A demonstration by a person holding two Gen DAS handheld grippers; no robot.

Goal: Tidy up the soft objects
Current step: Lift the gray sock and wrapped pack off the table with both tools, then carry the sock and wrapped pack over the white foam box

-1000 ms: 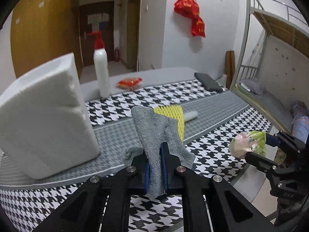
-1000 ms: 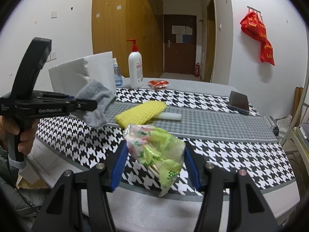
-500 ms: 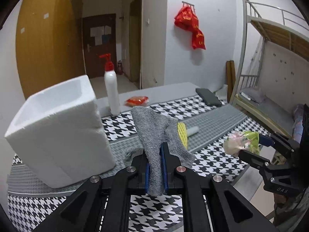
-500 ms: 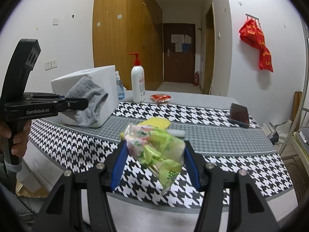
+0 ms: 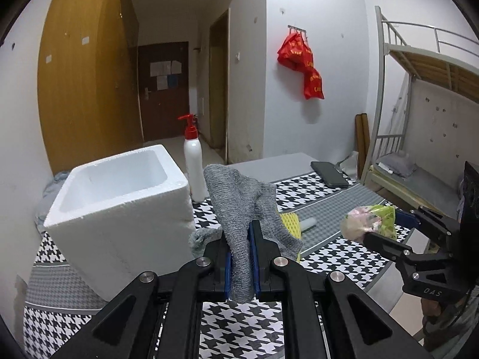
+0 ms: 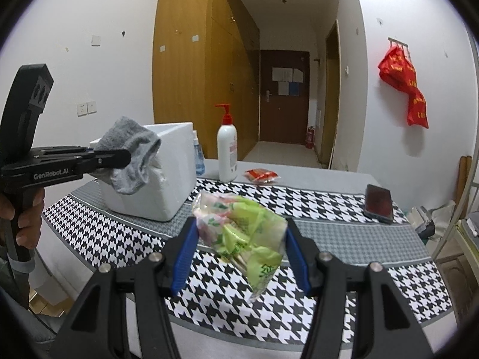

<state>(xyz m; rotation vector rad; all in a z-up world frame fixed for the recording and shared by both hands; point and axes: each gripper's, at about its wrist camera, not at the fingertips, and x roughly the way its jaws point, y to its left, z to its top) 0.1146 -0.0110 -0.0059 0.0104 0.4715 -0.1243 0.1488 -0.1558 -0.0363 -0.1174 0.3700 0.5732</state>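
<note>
My left gripper (image 5: 242, 240) is shut on a grey knitted sock (image 5: 239, 200), held in the air just right of an open white foam box (image 5: 119, 206). The right wrist view shows the same sock (image 6: 131, 155) hanging in front of the box (image 6: 155, 191) from the left gripper (image 6: 119, 158). My right gripper (image 6: 241, 239) is shut on a crinkled green and pink plastic packet (image 6: 239, 230), lifted above the table; the packet (image 5: 369, 220) also appears at the right of the left wrist view. A yellow sponge (image 5: 289, 221) lies on the table, mostly hidden behind the sock.
A houndstooth cloth (image 6: 299, 293) covers the table. Behind the box stand a white pump bottle with a red top (image 6: 226, 152) and a small blue bottle (image 6: 199, 161). A red snack packet (image 6: 260, 175) and a dark phone (image 6: 378, 203) lie farther back. A bunk bed (image 5: 419, 137) stands to the right.
Both grippers have risen with their loads. The foam box now shows its open inside, and the sock has moved closer to the box's top edge.
</note>
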